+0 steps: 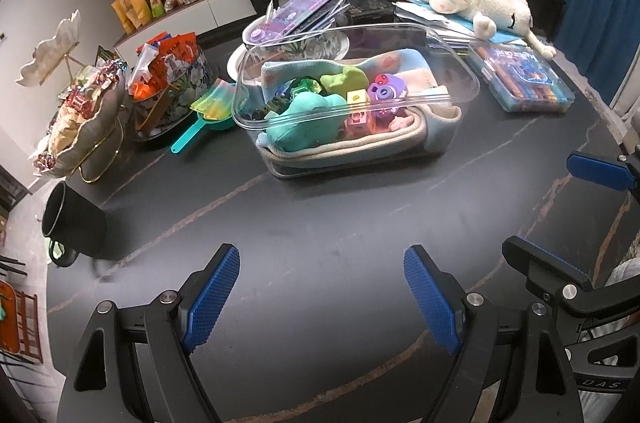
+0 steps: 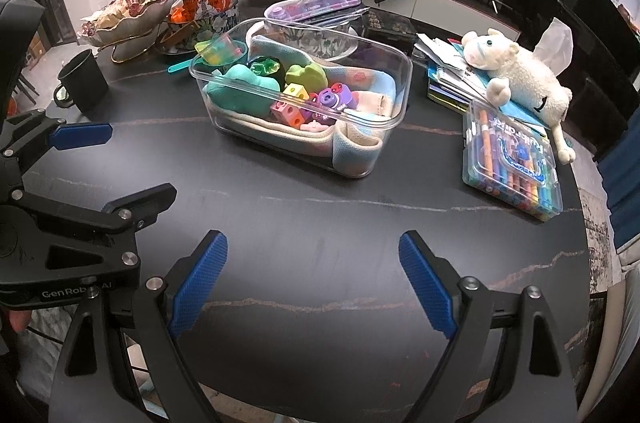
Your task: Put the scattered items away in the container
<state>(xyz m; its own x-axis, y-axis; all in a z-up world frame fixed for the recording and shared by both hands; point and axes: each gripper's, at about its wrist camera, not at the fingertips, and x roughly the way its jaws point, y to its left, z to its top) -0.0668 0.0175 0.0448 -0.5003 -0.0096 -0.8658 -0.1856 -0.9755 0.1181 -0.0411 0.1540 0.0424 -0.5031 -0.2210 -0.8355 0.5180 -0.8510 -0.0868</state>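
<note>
While both grippers hovered low over the dark marble-veined worktop, the left gripper had its blue-padded fingers spread wide with nothing between them, and the right gripper had its own fingers parted just as far, equally empty. Straight ahead of both pairs of fingers, well beyond the tips, stood the clear rectangular plastic container, already holding a pale blue and cream folded cloth, a teal soft toy, a green toy, a purple toy camera and small coloured cubes (yellow and pink among them). Beyond the right fingers' far side lay a clear flat case of coloured markers, with a white plush lamb resting on a stack of books just behind it. Off past the left fingers' outer side stood a black mug, and a teal plastic scoop lay beside the container.
</note>
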